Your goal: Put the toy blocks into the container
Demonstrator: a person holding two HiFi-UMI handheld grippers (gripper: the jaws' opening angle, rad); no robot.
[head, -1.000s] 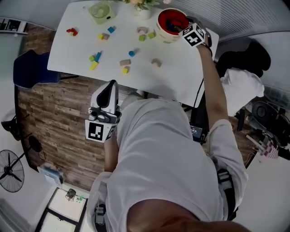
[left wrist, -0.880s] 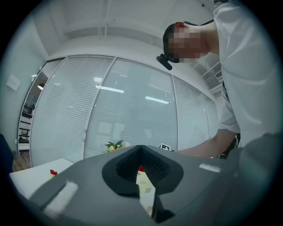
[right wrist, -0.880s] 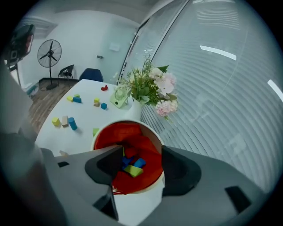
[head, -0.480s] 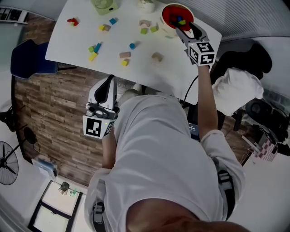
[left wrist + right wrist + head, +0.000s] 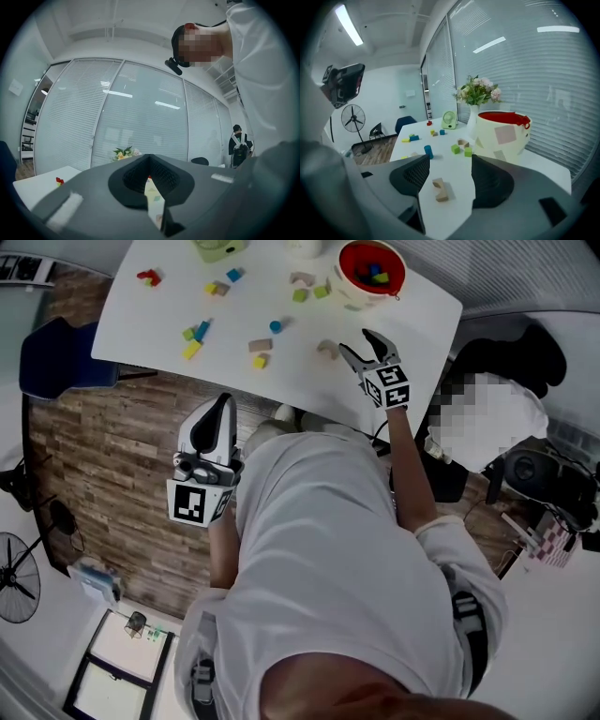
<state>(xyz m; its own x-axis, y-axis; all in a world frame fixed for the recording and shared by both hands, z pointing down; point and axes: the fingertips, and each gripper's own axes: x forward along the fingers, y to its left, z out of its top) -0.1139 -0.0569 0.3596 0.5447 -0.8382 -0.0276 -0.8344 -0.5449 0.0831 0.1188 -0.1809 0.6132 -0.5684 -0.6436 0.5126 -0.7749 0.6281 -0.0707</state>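
A cream container with a red inside stands at the table's far right with several blocks in it; the right gripper view shows it too. Loose blocks lie over the white table: a red one, a blue cylinder, green ones. My right gripper hovers over a wooden arch block, which lies on the table ahead of its opening, empty jaws. My left gripper is shut, held off the table by the person's waist, with nothing in it.
A green desk fan and a vase of flowers stand at the table's far edge. A blue chair is at the left, a black chair at the right, and a floor fan on the wooden floor.
My right gripper has come back from over the container toward the near side and now sits above the wooden arch block. The left gripper has hardly moved.
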